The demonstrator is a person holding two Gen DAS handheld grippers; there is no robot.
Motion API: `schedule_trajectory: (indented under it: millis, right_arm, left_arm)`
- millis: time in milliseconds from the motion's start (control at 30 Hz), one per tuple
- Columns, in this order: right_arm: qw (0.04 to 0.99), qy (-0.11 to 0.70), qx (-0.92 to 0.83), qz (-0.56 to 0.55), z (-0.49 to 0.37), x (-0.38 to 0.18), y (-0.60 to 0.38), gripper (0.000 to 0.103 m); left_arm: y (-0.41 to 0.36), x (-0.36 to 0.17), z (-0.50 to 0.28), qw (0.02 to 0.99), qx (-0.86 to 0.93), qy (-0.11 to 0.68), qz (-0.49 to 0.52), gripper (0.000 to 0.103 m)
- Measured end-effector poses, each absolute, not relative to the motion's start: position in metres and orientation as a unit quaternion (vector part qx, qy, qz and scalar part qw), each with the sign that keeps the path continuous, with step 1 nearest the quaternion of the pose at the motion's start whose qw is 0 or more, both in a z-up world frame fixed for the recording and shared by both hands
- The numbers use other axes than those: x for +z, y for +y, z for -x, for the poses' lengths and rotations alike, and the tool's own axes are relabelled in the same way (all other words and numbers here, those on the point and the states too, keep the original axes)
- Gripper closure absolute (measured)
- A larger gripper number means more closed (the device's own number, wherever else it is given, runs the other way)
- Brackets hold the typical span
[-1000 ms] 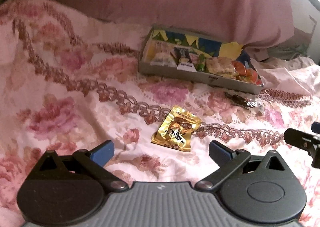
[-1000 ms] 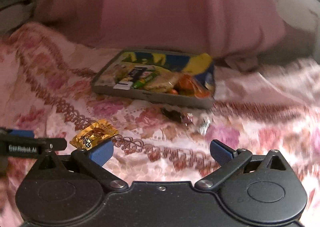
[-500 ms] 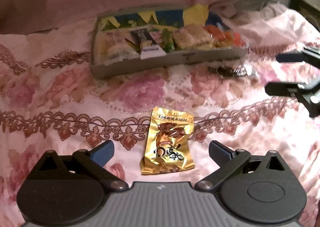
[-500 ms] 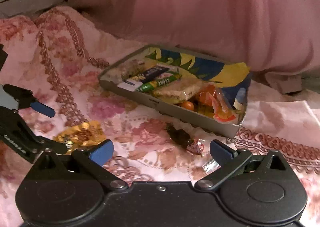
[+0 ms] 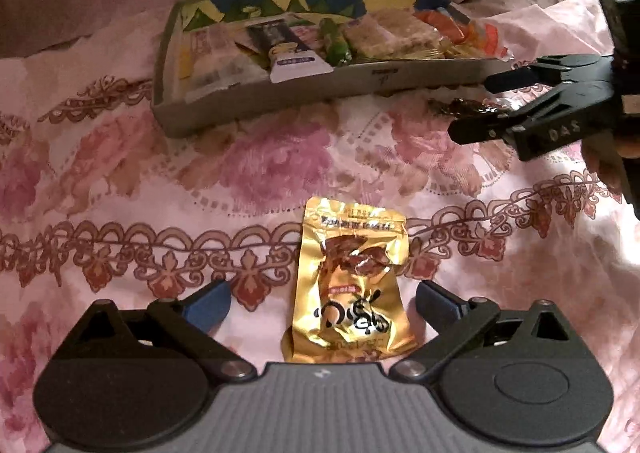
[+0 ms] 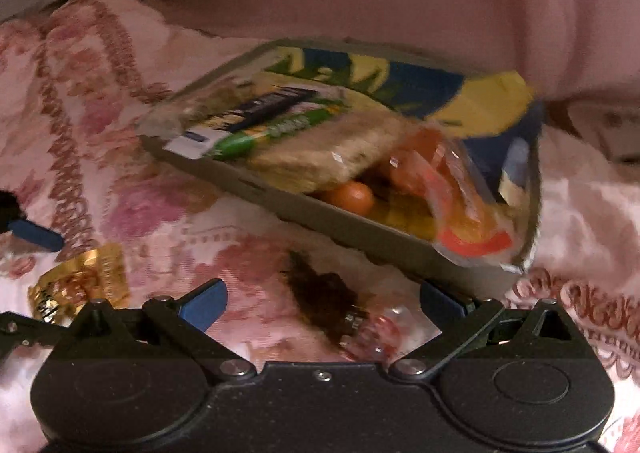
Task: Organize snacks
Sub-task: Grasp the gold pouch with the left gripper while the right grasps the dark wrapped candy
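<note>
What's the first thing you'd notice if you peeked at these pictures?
The shiny gold snack packet lying on the flowery pink bedspread, right between the open jaws of the left gripper. Behind it sits a grey tray crammed with colourful snacks, with a dark candy wrapper just in front of it.

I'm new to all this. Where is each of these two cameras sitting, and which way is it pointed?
Left wrist view: sits on the left claw, looking forward over the open fingers at the gold snack packet on the floral bedspread; the right claw shows on the right.
Right wrist view: sits on the right claw, low over a dark wrapped candy, facing the snack box; a blue fingertip of the left claw shows at left.
Shared: box, gold packet, candy, bedspread.
</note>
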State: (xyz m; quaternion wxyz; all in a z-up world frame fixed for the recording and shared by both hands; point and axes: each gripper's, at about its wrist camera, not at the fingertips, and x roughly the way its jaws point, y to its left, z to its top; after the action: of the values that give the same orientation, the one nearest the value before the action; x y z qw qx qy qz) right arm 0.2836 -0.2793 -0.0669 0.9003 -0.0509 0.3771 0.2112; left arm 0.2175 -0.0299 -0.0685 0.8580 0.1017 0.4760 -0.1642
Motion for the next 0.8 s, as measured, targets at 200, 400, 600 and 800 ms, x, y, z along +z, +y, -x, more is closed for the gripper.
schedule_trajectory:
  millis: [200, 400, 600, 800]
  right_arm:
    - [0.888, 0.398, 0.231, 0.026, -0.285, -0.071, -0.284, 0.004]
    - [0.875, 0.405, 0.258, 0.054, -0.268, -0.070, -0.262, 0.008]
    - [0.871, 0.412, 0.259, 0.074, -0.249, -0.069, -0.246, 0.019]
    - [0.881, 0.403, 0.237, 0.076, -0.241, -0.066, -0.241, 0.036]
  left_arm:
    - [-0.033, -0.070, -0.217, 0.856, -0.171, 0.475, -0.110, 0.008]
    - [-0.034, -0.067, -0.215, 0.854, -0.180, 0.477, -0.103, 0.021]
    - [-0.038, -0.063, -0.209, 0.853, -0.189, 0.476, -0.102, 0.038]
    - [-0.039, -0.060, -0.206, 0.856, -0.183, 0.473, -0.099, 0.043]
